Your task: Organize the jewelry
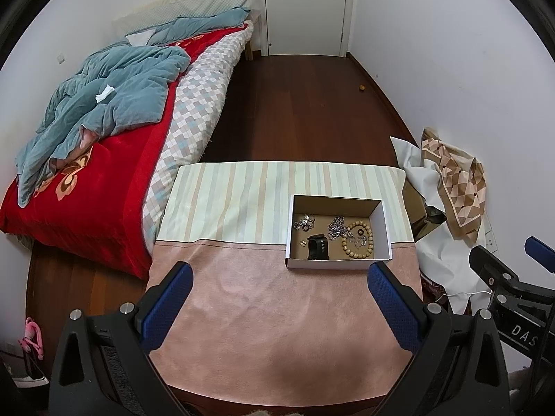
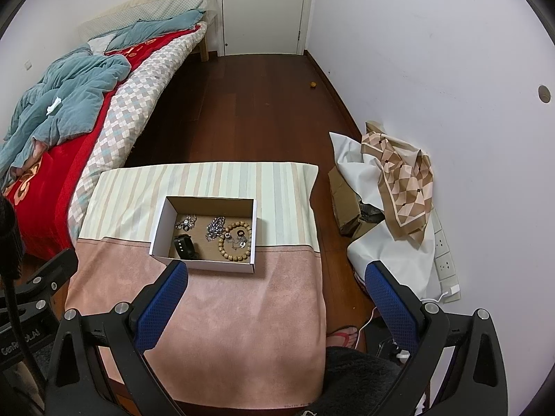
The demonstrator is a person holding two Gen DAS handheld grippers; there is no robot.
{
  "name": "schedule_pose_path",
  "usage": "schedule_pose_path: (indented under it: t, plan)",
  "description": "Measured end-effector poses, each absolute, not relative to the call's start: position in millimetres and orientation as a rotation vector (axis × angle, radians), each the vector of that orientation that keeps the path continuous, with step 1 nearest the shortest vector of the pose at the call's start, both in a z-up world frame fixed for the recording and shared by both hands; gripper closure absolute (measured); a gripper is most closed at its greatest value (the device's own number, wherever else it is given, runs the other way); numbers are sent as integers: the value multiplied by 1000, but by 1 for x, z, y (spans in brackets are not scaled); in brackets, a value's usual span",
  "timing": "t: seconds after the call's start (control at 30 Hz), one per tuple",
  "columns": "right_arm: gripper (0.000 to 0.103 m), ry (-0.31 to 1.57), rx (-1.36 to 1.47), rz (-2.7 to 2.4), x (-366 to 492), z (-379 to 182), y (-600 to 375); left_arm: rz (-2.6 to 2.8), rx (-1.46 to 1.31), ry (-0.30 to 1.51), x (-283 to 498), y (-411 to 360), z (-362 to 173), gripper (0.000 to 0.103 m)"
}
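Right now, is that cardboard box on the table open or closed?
Open: the box has no lid, so the bead bracelet and black watch inside show.

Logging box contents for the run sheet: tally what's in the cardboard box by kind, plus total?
In the cardboard box:
Wooden bead bracelet: 1
Black wristband: 1
Silver chain clusters: 2
Small gold piece: 1
Total: 5. Small bits inside the bracelet are too tangled to count.

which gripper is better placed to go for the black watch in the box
Left, probably. The black watch lies at the box's near-left, roughly centred between the open left gripper's fingers. The right gripper, also open, points right of it, over the cloth edge.
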State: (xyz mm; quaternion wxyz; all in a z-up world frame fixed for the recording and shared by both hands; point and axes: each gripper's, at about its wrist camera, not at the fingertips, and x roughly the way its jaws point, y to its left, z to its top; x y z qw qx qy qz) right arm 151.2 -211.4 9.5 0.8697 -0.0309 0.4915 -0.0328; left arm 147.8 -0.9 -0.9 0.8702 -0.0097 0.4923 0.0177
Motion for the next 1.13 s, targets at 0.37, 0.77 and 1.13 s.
schedule_pose_path:
  t: [0.37, 0.77, 1.13]
  plan:
    - [0, 1029, -65, -70, 151, 10, -211, 27, -10, 1021, 144, 0, 6, 0]
    - [0, 1027, -64, -72, 149, 11, -212, 24, -7, 1017, 143, 1, 6, 0]
    - [0, 1024, -58, -72, 147, 15, -212, 18, -17, 1007, 140, 4, 11, 0]
